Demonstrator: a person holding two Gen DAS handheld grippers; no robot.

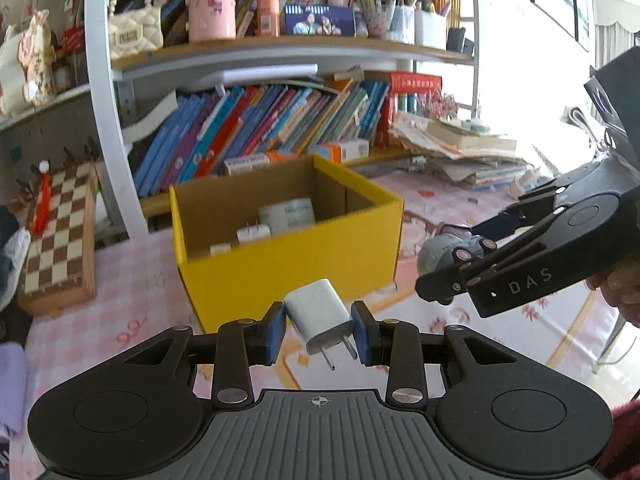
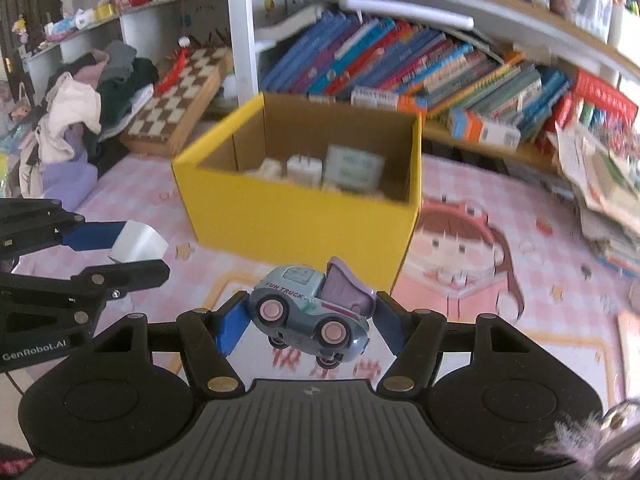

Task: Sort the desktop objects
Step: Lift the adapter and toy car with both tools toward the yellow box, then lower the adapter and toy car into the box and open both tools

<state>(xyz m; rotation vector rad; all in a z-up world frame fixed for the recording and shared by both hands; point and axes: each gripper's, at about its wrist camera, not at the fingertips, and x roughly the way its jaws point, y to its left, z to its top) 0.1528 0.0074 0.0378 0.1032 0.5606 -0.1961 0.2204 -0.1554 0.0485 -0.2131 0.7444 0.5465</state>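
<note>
In the left wrist view, a white charger point(image 1: 320, 314) is held between the blue pads of the left claw point(image 1: 320, 334), prongs pointing down, above a tabletop point(image 1: 132, 292) covered in pink checked cloth. A yellow box point(image 1: 288, 256) is seen just beyond, a chessboard point(image 1: 60, 240) near the left edge, and shelves of books point(image 1: 260, 128) behind.

In the right wrist view, a toy truck point(image 2: 310, 310) is gripped by the right claw point(image 2: 308, 326) before the box, in which small white items lie. A heap of clothes point(image 2: 84, 120) is seen at the far left.

left claw point(image 1: 319, 330) clamped, right claw point(image 2: 306, 322) clamped
</note>
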